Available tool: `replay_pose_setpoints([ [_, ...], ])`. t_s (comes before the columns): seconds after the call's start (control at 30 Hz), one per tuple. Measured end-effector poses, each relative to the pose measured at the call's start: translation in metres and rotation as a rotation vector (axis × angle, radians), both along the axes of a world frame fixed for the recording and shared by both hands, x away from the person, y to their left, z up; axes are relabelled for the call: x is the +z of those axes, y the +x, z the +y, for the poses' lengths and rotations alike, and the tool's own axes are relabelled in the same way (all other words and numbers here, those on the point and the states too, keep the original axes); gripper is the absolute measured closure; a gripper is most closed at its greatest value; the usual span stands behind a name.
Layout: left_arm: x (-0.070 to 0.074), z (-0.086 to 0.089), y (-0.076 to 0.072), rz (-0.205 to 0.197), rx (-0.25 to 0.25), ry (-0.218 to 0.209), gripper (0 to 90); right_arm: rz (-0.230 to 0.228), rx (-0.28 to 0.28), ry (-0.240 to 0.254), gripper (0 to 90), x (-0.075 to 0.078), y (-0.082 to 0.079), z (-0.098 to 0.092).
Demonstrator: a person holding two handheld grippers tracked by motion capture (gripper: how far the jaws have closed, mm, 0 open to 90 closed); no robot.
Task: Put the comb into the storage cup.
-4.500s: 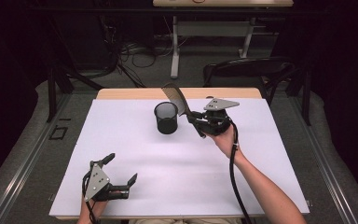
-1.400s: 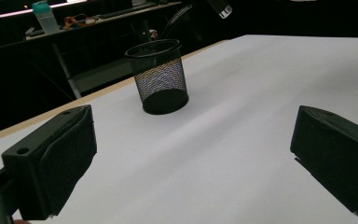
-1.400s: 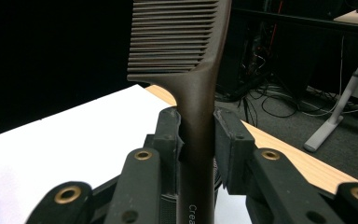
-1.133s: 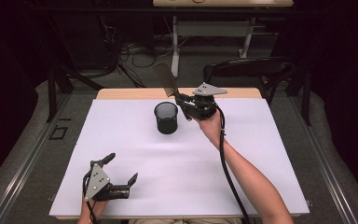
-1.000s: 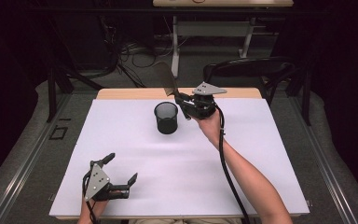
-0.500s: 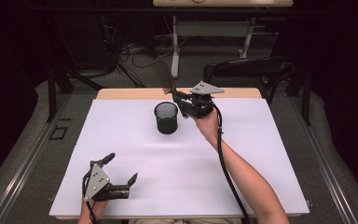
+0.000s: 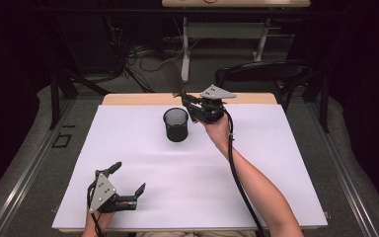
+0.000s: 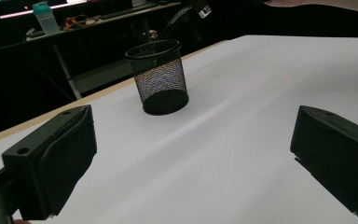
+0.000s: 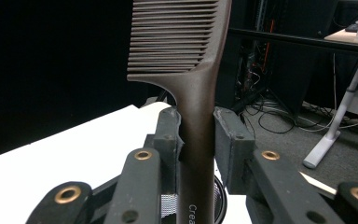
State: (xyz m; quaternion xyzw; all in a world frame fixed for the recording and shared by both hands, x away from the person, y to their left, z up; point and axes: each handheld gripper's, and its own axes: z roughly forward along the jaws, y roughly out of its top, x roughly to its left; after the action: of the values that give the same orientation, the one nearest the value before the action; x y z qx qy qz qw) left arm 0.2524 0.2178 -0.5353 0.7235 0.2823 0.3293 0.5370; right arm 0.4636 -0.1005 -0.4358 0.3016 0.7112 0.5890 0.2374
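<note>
Comb (image 9: 193, 93): brown, fine-toothed, clamped upright in right hand-held gripper (image 9: 196, 135) | cup (image 7: 176, 124): black wire mesh, round

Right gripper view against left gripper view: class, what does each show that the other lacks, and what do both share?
Right gripper view: the right gripper clamped on a brown comb, teeth up. Left gripper view: the left gripper with jaws wide apart and nothing between them. Both: the black mesh cup and the white table.

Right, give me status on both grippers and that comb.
Right gripper shut on dark brown plastic comb, handle end over black wire-mesh cup. Left gripper open, idle at near table edge. Nothing in the way.
</note>
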Motion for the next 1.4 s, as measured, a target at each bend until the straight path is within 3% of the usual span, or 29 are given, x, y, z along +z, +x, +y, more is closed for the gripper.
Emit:
replay_pose_setpoints([
  [1.4,0.000,-0.001,0.001,0.001,-0.001,-0.006,0.3,-0.058,0.014,0.065,72.6,-0.001,0.020,0.022],
])
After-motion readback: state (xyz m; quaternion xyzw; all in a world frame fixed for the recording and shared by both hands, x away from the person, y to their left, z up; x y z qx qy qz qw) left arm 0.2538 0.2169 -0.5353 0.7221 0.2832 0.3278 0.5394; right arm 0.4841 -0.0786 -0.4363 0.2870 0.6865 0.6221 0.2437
